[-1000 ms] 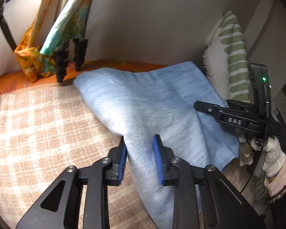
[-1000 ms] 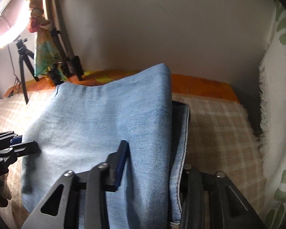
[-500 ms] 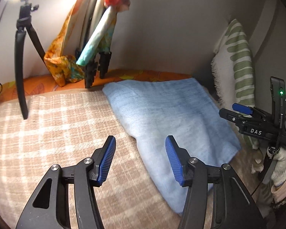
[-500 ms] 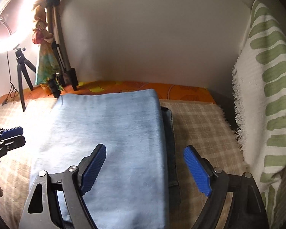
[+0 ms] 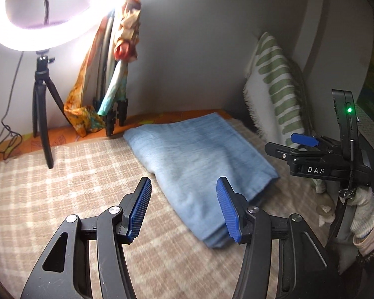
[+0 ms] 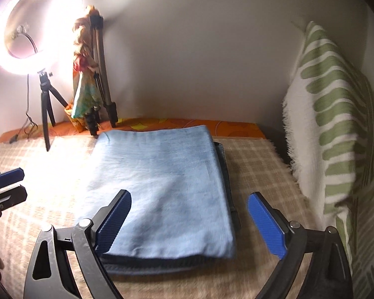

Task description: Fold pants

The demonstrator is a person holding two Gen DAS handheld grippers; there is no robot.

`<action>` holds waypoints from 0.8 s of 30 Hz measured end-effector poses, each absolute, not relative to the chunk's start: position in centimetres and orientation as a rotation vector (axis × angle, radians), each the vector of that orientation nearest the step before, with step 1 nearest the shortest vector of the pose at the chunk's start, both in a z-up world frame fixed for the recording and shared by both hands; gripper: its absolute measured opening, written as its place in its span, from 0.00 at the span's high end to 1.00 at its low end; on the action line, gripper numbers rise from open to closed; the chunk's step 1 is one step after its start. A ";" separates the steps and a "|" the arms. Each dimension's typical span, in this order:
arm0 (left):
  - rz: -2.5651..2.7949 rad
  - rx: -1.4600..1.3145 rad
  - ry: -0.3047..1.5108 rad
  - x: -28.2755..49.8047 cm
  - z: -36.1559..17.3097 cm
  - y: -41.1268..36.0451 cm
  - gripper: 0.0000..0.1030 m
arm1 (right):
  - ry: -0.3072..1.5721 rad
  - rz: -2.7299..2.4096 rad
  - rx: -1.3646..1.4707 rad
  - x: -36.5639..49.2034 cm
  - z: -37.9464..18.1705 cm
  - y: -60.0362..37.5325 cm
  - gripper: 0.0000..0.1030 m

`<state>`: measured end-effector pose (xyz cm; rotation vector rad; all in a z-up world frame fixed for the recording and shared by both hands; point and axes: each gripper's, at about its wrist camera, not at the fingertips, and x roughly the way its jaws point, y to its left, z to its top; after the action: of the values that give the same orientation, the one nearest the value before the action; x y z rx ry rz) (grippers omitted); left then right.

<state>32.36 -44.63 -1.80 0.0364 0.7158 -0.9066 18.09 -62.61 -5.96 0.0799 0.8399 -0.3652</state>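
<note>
With the pants (image 6: pixel 162 189) lying as a flat folded stack toward the bed's (image 5: pixel 62 174) far right corner, both the left gripper (image 5: pixel 184 209) and right gripper (image 6: pixel 189 221) hover spread-fingered and empty, suggesting folding is finished, needing only inspection or edge-squaring.

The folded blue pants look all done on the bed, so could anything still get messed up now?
Maybe a few things. The pants are not squared: a darker layer sticks out under the right and near edges, so the stack could look untidy or slip open. The left gripper hangs open over the pants' near corner, so a careless dip might snag and unfold it. The tripod holding the ring light stands on the soft blanket close by; a bump could tip it.
</note>
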 end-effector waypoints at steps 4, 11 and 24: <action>-0.924 0.067 0.677 30.0 -0.8 -43.3 0.39 | 0.806 -0.373 0.080 15.8 -4.8 -61.0 0.03; -0.963 0.064 0.668 26.7 -0.2 -41.0 0.29 | 0.780 -0.384 0.042 12.0 -4.0 -57.1 0.00; -0.903 0.076 0.607 22.2 0.3 -36.1 0.27 | 0.749 -0.408 0.127 7.2 -5.2 -52.7 0.00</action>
<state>22.23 -36.12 0.31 0.0755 0.6066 -0.9032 7.19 -52.71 -5.16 0.1268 0.7487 -0.4080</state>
